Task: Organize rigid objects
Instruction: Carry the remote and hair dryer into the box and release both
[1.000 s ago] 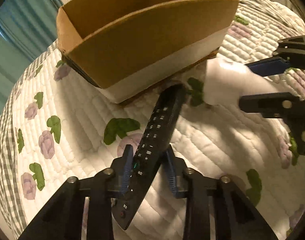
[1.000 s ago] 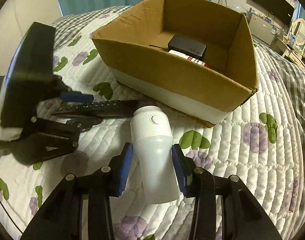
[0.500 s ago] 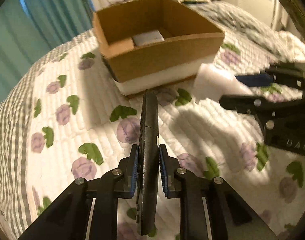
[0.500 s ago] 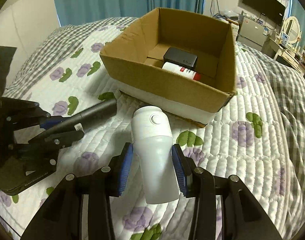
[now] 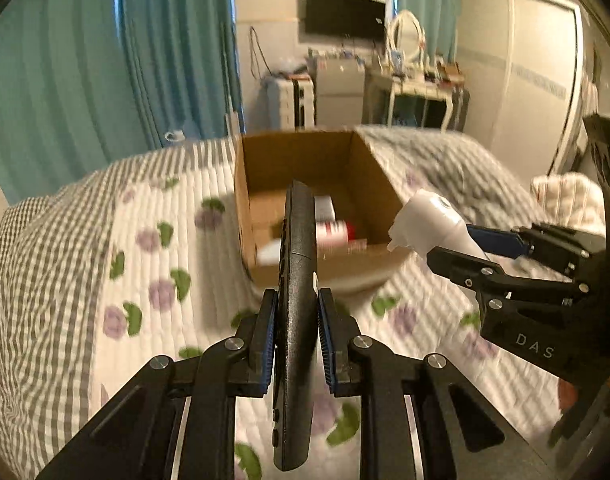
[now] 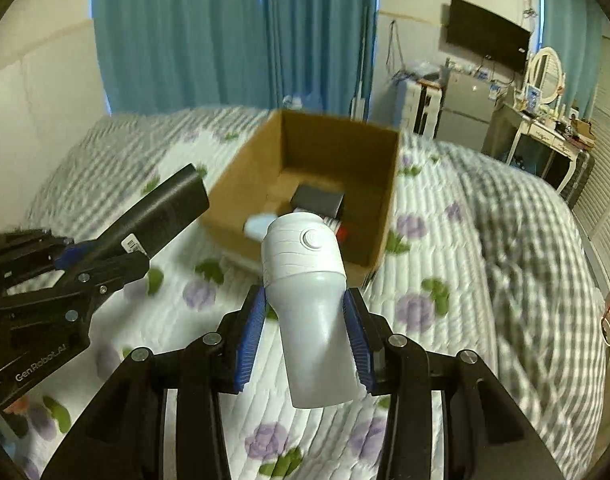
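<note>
cardboard box on quilt

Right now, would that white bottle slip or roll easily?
Probably slippery: the white bottle looks smooth and tapers between the right gripper jaws. Its round body would likely roll on the quilt. It looks stiff.

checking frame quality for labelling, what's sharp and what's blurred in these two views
Left wrist view: the remote control and left hand-held gripper are sharp, while the cardboard box and quilt are motion-smeared. Right wrist view: the white bottle is crisp and the quilt streaked. Fisheye bends both.
</note>
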Demonstrator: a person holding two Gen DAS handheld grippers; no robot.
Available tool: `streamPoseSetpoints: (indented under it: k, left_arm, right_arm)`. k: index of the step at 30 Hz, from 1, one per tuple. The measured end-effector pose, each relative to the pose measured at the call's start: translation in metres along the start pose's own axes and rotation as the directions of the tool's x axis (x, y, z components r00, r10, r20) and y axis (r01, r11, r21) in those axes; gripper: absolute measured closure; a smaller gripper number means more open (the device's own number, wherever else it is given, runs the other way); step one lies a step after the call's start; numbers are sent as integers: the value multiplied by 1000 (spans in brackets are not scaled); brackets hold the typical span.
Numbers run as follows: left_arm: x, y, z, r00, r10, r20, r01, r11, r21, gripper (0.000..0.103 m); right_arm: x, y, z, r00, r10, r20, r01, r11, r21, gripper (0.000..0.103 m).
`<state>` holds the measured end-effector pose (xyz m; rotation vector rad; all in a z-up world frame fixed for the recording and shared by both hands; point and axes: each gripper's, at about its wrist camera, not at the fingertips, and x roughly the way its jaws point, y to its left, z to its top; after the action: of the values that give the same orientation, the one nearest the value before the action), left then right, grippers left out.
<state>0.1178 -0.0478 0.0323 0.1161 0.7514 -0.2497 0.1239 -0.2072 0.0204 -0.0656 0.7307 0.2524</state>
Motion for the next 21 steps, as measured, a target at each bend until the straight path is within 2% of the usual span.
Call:
streamPoseSetpoints:
  k: [5, 10, 15, 21]
  left_arm:
    - [18, 1, 37, 999, 7, 40, -6, 1000, -13, 83]
    - [62, 1, 64, 1000, 9, 18, -8, 1000, -28, 83]
    - [113, 3, 69, 999, 20, -30, -21, 999, -42, 83]
    - [153, 6, 66, 997, 51, -59, -54, 997, -46, 83]
  right_arm:
    - [0, -25, 38, 997, -1, 81, -5, 997, 75, 63]
    - [24, -45, 68, 994, -6, 107, -7, 993, 120, 63]
    - [62, -65, 81, 996, -11, 87, -2, 990, 143, 63]
    - [95, -76, 77, 998, -18, 57, 10, 990, 139, 63]
